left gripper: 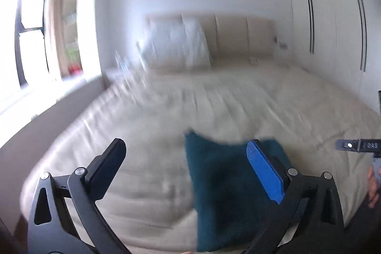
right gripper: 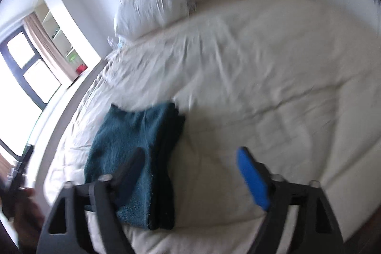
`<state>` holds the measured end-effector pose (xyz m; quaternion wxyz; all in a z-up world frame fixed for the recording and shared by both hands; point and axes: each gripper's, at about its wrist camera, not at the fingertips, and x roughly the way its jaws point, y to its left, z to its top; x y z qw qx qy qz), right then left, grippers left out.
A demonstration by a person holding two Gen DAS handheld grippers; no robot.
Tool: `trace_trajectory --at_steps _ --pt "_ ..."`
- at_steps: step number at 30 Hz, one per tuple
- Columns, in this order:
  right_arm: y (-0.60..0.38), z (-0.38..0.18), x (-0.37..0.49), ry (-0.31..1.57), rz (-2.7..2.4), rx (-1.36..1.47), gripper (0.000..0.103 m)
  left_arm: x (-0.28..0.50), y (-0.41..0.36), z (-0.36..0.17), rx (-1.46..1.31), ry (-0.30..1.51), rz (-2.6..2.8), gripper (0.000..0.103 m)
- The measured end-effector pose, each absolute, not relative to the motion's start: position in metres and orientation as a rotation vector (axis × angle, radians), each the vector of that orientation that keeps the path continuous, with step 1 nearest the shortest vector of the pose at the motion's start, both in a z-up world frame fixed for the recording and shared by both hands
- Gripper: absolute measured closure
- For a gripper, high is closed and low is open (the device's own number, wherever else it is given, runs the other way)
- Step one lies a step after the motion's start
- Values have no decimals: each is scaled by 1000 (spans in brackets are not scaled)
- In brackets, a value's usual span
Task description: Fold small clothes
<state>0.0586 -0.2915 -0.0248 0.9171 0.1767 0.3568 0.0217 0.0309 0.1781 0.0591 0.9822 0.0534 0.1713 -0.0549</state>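
Presently, both views are blurred. A teal garment (right gripper: 133,158) of thick, nubbly fleece lies folded into a long rectangle on the bed (right gripper: 262,77), near its front edge; doubled layers show along the right side in the right wrist view. The bed cover is cream, quilted and creased. A white pillow (left gripper: 176,44) leans against a padded beige headboard (left gripper: 238,35) with upright panels.

Left tongs (left gripper: 188,173): released, jaws spread wide, nothing between them; one black finger, one with a ribbed blue pad (left gripper: 264,173). The garment lies below and behind the blue pad.

Right tongs (right gripper: 190,175): likewise released and empty, its dark finger in front of the garment, whether touching it cannot be told.

A white wardrobe (left gripper: 333,23) with slim dark bar handles stands right of the bed. Open shelves (right gripper: 59,35) beside a tan curtain (right gripper: 45,44) hold small items, too blurred to identify. No legible writing found.
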Motion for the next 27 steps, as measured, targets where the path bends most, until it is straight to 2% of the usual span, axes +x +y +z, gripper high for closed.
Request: trace_trajectory --at_steps 2,9,13,19,27 --pt "-281 -6 39 656 23 280 1 15 175 81 133 271 -69 0" --pt "-243 61 -9 406 -43 27 0 -20 191 140 73 230 5 0" --pt "-234 94 -28 330 -38 40 0 -39 196 148 73 247 29 0" --pt "-224 102 -45 365 -7 99 0 -47 192 124 97 362 40 0" --pt "-216 55 -30 563 -20 145 0 -15 180 58 125 592 18 0"
